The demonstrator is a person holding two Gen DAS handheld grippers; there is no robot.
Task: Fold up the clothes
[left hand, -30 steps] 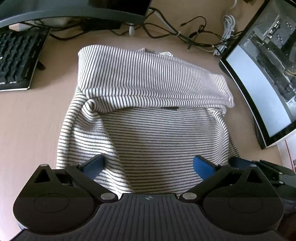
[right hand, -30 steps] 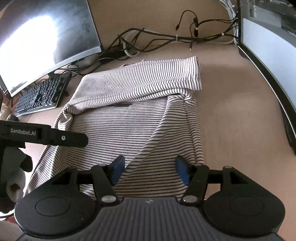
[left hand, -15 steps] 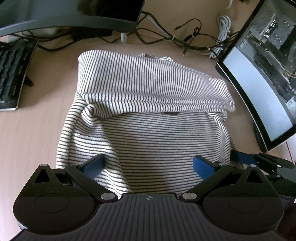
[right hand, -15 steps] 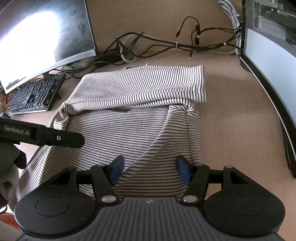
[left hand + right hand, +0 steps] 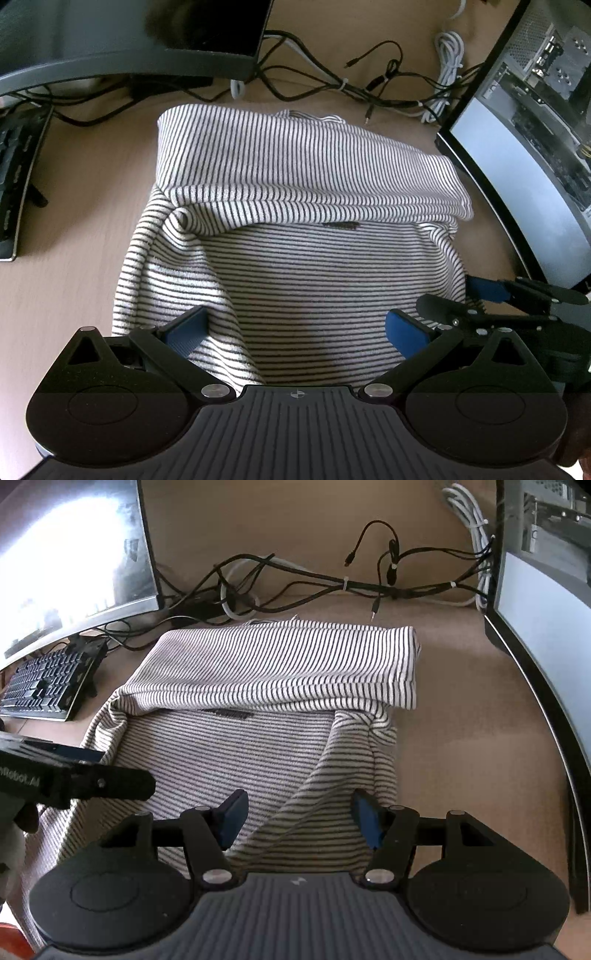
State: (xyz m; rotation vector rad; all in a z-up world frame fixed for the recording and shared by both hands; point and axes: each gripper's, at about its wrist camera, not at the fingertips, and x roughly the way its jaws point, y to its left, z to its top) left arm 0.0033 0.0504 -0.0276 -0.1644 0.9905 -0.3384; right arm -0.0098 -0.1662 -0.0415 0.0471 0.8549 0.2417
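A black-and-white striped garment (image 5: 306, 266) lies on the tan desk, its far part folded back toward me in a thick band (image 5: 280, 664). My left gripper (image 5: 295, 332) stands open over the near left hem, its pads clear of the cloth. My right gripper (image 5: 299, 816) is over the near right part, where a raised crease runs between the jaws. Those jaws are opening and do not press on the cloth. The right gripper (image 5: 465, 299) also shows at the garment's right edge in the left wrist view. A left finger (image 5: 92, 775) reaches in from the left in the right wrist view.
A curved monitor (image 5: 70, 554) and a black keyboard (image 5: 44, 683) stand at the left. A second monitor (image 5: 546, 627) borders the right side. Tangled cables (image 5: 332, 583) run along the back of the desk (image 5: 472, 738).
Both grippers have slid a little sideways along the near hem; the keyboard has drifted toward the left edge of the left wrist view. The right jaws stand slightly wider. The garment lies as before.
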